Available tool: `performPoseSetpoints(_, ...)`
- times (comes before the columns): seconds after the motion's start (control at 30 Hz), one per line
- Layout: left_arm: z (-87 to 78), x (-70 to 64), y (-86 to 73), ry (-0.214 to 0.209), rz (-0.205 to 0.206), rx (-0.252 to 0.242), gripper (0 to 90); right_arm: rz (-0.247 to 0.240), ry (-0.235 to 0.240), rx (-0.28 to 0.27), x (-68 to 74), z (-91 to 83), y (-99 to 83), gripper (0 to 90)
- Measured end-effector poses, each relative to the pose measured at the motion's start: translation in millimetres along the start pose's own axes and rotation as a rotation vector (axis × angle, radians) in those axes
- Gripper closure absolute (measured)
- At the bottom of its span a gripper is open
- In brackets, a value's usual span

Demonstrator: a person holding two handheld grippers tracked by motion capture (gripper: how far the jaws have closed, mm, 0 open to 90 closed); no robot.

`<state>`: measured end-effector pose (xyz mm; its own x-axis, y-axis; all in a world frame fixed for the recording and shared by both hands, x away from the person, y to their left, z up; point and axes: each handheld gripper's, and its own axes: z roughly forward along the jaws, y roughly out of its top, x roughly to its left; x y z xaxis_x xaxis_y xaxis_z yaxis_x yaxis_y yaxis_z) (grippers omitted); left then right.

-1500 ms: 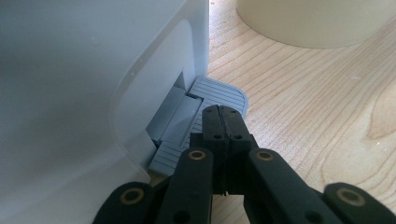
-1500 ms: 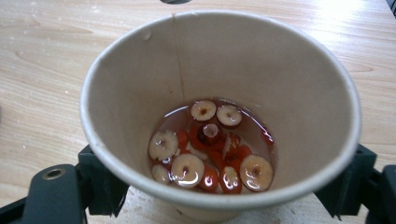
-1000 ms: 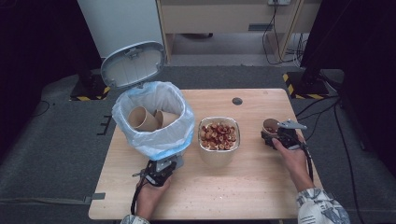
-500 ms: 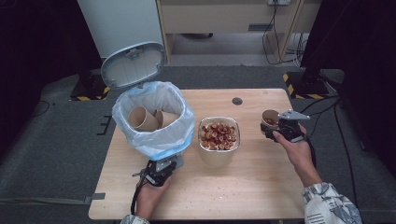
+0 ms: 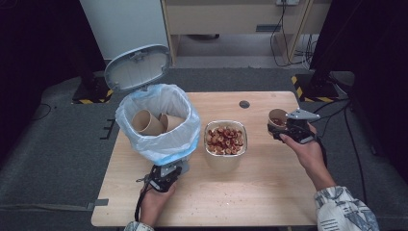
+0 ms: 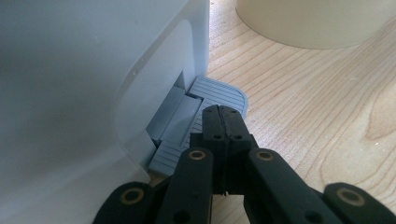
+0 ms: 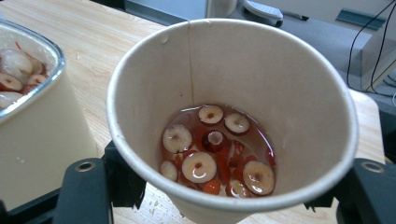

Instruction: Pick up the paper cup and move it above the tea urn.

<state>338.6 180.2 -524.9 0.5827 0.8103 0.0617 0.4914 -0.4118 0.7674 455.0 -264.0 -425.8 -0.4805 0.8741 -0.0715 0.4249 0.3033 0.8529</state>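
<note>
My right gripper [image 5: 284, 129] is shut on a brown paper cup [image 5: 277, 117] and holds it above the table's right side, just right of the bowl [image 5: 226, 139]. In the right gripper view the cup [image 7: 280, 88] holds reddish liquid with several sliced red fruit pieces. The bowl [image 7: 28, 126] is heaped with the same slices. My left gripper [image 5: 163, 177] is shut, its tips [image 6: 224, 122] resting on the grey foot pedal [image 6: 219, 91] of the white bin [image 5: 159, 120]. The bin's lid [image 5: 138, 67] stands open. Two brown paper cups [image 5: 146, 122] lie inside its blue liner.
A round black cap [image 5: 244, 104] sits in the tabletop near the far edge. Black and yellow floor markers [image 5: 308, 89] and cables lie beyond the table. Bare wood [image 5: 250, 192] stretches across the near half of the table.
My right gripper has lifted the cup and carried it a little left, toward the bowl. The left gripper has stayed on the pedal.
</note>
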Motion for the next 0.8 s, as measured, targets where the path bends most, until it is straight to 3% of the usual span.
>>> performPoseSetpoints(0.47, 0.1, -0.5, 0.1, 0.003, 0.004, 0.000, 89.5, -0.089, -0.001, -0.008, -5.2, -12.5, 31.1, 32.4)
performPoseSetpoints(0.8, 0.1, -0.4, 0.0, 0.002, 0.002, -0.001, 89.6, -0.116, 0.000, -0.010, -5.6, -16.0, 48.3, 32.4)
